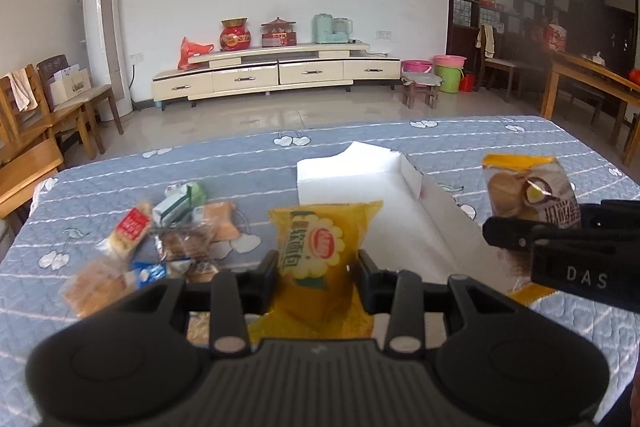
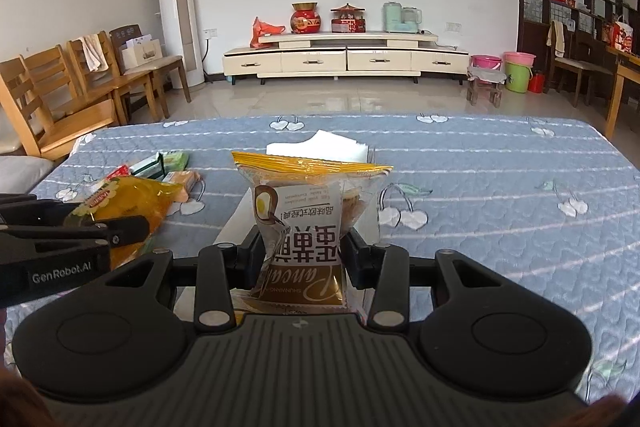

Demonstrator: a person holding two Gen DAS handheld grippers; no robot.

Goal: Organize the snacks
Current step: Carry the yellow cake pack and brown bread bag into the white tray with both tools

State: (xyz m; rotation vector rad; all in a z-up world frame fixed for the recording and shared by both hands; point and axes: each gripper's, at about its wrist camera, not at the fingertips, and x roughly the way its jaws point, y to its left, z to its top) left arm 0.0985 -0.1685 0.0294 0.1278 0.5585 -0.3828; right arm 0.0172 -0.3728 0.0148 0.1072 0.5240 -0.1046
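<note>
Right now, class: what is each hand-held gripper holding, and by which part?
Left hand-held gripper: yellow bread packet, gripped at its lower half. Right hand-held gripper: pancake packet, gripped across its middle.

loose snack pile point(image 1: 160, 239) crowds the left; white box point(image 1: 400, 223) lies open ahead.

At the right edge of the left wrist view, white letters "DAS" stand on the black plastic right gripper point(image 1: 516, 227). At the right wrist view's left edge, "GenRobot.AI" marks the black left gripper point(image 2: 120, 227). Centre frame, the clear-and-brown pancake packet point(image 2: 308, 223) reads "Pancake" and "SHUNWANG", upside down.
</note>
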